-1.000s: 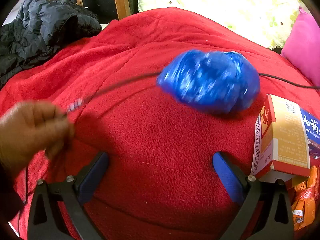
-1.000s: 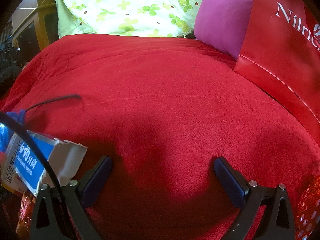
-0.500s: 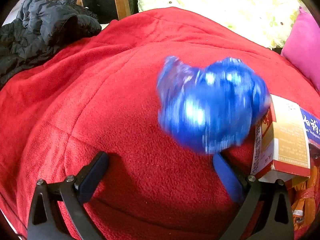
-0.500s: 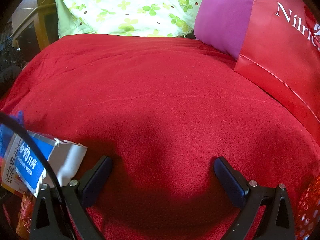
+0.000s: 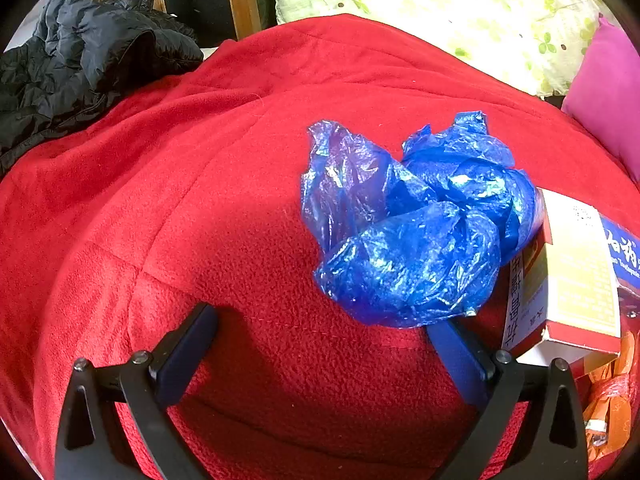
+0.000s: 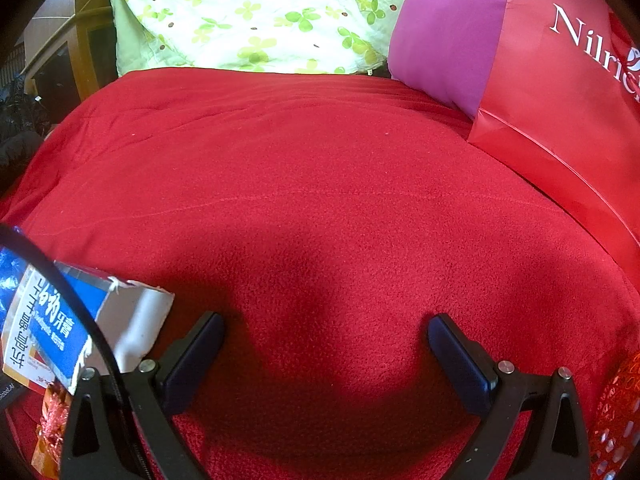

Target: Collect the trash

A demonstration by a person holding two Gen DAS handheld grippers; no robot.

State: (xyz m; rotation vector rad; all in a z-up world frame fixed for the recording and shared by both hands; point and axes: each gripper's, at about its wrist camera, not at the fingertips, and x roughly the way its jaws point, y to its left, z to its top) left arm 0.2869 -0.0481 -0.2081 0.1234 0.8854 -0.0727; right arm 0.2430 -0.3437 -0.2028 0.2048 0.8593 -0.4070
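Note:
A crumpled blue plastic bag [image 5: 412, 220] lies on the red blanket [image 5: 200, 200], just ahead of my open, empty left gripper [image 5: 324, 328]; its near edge overlaps the right finger. A torn toothpaste box [image 5: 568, 276] lies right of the bag and shows in the right wrist view [image 6: 72, 320] at lower left. An orange wrapper [image 5: 608, 400] lies under the box. My right gripper [image 6: 326, 340] is open and empty over bare blanket.
A black jacket [image 5: 80, 64] lies at the far left. A green-patterned quilt [image 6: 248, 16] and pink pillow [image 6: 444, 28] are at the back. A red paper bag [image 6: 568, 92] stands at right. A black cable [image 6: 68, 300] crosses the box.
The hand and black cable left the left wrist view. The blue bag tumbled toward my left gripper, unfolded and came to rest on the blanket. The right gripper stayed still.

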